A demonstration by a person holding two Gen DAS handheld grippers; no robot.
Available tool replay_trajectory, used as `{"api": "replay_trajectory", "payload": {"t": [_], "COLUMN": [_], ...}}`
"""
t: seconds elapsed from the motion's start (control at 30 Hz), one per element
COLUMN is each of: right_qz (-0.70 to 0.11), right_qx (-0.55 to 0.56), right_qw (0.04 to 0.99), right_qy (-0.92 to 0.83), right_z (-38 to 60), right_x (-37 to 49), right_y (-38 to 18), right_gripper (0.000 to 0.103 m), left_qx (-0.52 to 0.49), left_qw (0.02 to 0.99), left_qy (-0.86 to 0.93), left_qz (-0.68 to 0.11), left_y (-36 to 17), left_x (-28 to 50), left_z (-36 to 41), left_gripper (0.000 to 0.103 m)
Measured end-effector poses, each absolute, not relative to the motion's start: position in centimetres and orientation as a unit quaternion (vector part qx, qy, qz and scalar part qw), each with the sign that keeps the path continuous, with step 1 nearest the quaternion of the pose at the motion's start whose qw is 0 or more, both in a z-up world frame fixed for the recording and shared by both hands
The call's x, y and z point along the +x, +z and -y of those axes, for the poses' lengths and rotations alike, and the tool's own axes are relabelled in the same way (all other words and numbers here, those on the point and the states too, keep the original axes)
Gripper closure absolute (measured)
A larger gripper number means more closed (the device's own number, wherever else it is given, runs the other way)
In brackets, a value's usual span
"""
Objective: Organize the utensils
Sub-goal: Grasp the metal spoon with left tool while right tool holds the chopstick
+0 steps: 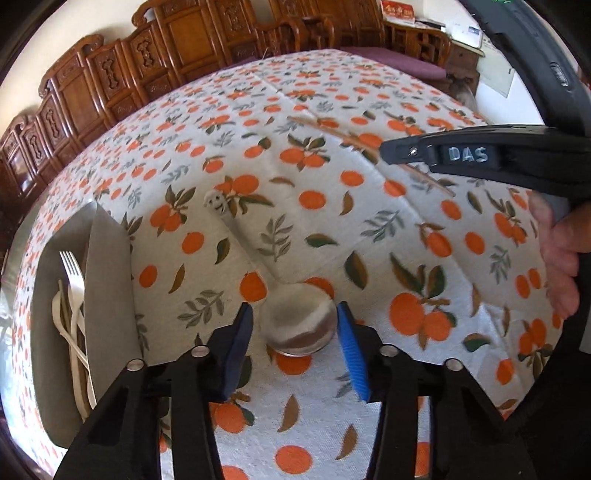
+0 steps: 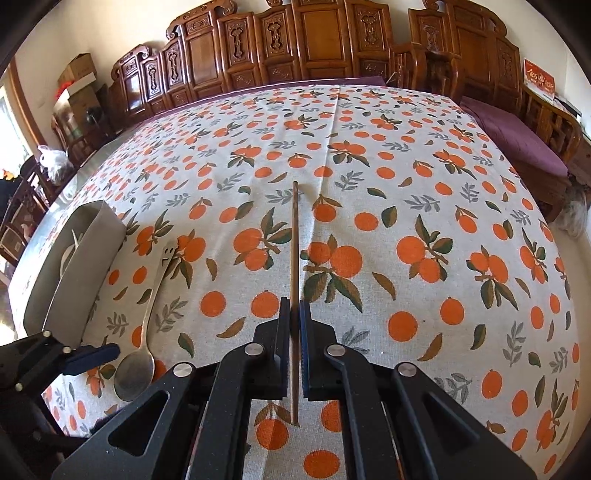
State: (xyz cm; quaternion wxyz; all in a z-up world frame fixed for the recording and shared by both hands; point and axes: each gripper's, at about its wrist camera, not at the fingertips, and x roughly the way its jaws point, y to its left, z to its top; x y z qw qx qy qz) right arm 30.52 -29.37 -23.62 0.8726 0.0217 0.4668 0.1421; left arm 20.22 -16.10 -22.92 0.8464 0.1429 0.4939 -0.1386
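1. "DAS", raised pale letters on the black body of the right gripper (image 1: 384,152), seen from the left wrist view.
2. Gold characters on a red card (image 1: 398,12) standing on the wooden furniture at the far right of the room; too small and blurred to read.
3. Same red card (image 2: 539,81) in the right wrist view, gold script again illegible.
4. Smiling face, not lettering, cut into the handle end of the spoon (image 2: 147,317) lying on the tablecloth.
5. Nothing else legible on either view.
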Motion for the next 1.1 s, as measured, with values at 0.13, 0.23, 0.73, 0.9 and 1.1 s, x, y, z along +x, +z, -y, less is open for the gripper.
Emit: {"api": "replay_trajectory", "payload": {"t": [0.13, 0.23, 0.73, 0.9, 1.1], "right_qz": [-0.469, -0.470, -0.469, -0.467, -0.458], "right_qx": [0.018, 0.018, 0.006, 0.004, 0.005], "right_qw": [0.871, 0.870, 0.869, 0.870, 0.871], "right_qy": [0.146, 0.146, 0.156, 0.161, 0.178], "right_z": [29.1, 29.1, 28.1, 27.7, 26.7], "right_x": [30.5, 30.5, 30.1, 30.0, 29.5], "right_y": [-23.8, -23.9, -23.7, -23.6, -22.9], "right_gripper": [0.097, 0.097, 0.097, 0.097, 0.097], "left_qx": [0.130, 0.122, 0.087, 0.084, 0.078], "left_qw": [0.848, 0.849, 0.862, 0.869, 0.878], "left_qy": [-0.149, -0.156, -0.149, -0.156, -0.162], "left_qz": [-0.491, -0.490, -0.477, -0.462, -0.443], "left_y": [-22.6, -22.3, -19.8, -18.4, -16.0], "left_x": [20.2, 20.2, 20.5, 20.2, 19.9], "left_z": [15.4, 15.0, 12.1, 11.9, 11.5], "left_gripper": [0.077, 0.090, 0.103, 0.103, 0.103]}}
